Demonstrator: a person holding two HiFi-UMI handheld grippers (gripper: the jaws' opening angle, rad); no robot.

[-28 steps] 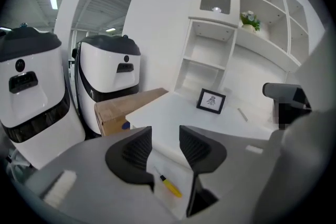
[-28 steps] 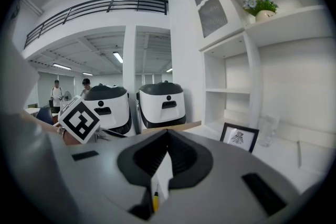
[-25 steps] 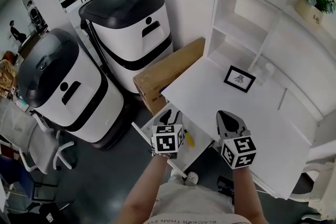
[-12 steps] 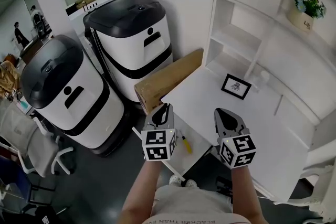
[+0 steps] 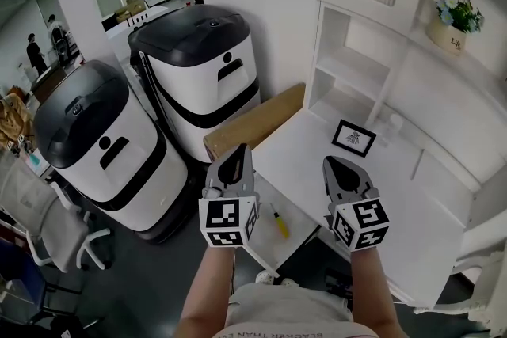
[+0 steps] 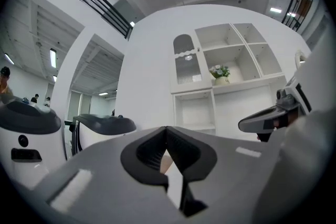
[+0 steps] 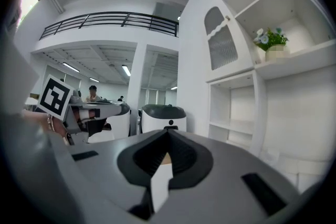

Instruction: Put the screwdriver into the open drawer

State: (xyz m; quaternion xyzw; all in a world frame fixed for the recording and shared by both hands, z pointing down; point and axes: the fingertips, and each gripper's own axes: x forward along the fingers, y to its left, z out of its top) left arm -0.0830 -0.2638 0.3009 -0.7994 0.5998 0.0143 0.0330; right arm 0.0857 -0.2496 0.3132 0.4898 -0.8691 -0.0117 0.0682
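Note:
The screwdriver point(image 5: 279, 222), with a yellow handle, lies in the open white drawer point(image 5: 295, 211) under the desk's near-left edge. My left gripper point(image 5: 236, 159) hangs above and left of the drawer, pointing level, shut with nothing between its jaws. In the left gripper view the left gripper point(image 6: 167, 131) shows its pads meeting. My right gripper point(image 5: 338, 169) is held over the desk's edge, right of the drawer. In the right gripper view the right gripper point(image 7: 168, 134) is shut and empty. Neither gripper touches the screwdriver.
The white desk point(image 5: 380, 194) carries a small framed picture point(image 5: 353, 138) and shelving with a flower pot point(image 5: 451, 21). A cardboard box point(image 5: 253, 121) leans beside the desk. Two large black-and-white bins point(image 5: 202, 67) point(image 5: 95, 138) stand at the left, with an office chair point(image 5: 36, 218) nearer.
Both grippers have risen, the left one more. The left jaws, apart a second ago, have closed on nothing. The screwdriver stays in the drawer.

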